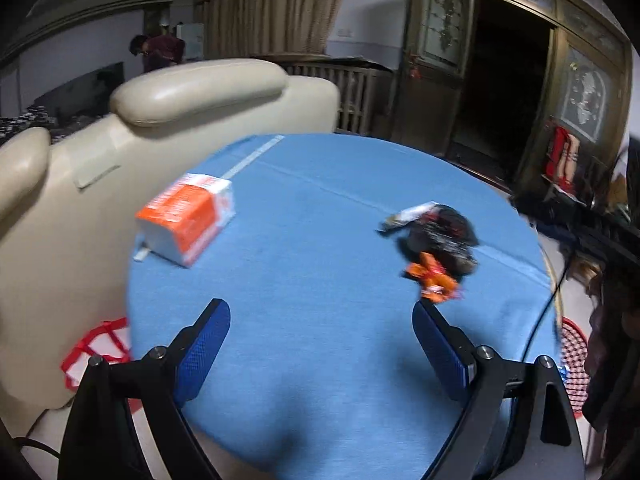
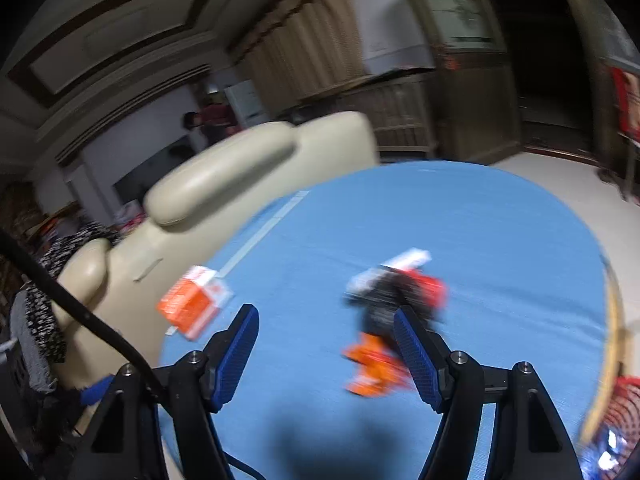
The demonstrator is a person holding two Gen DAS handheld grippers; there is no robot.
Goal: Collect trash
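A round table under a blue cloth (image 1: 320,208) (image 2: 500,240) carries the trash. A black and red crumpled wrapper (image 1: 438,236) (image 2: 394,294) lies right of centre, with a white wrapper (image 1: 412,213) (image 2: 404,259) at its far edge and an orange wrapper (image 1: 434,278) (image 2: 372,368) at its near edge. An orange and white tissue pack (image 1: 188,218) (image 2: 194,302) lies at the table's left side. My left gripper (image 1: 322,310) hangs open over the near cloth, nothing between its blue pads. My right gripper (image 2: 326,314) is open too, its right finger (image 2: 416,356) in front of the wrapper pile.
A cream leather armchair (image 1: 168,120) (image 2: 224,176) stands against the table's left side. Red mesh baskets (image 1: 100,348) (image 1: 574,356) sit on the floor at both sides. A person (image 1: 158,50) stands far back by the curtains. A dark doorway (image 1: 508,92) opens at the right.
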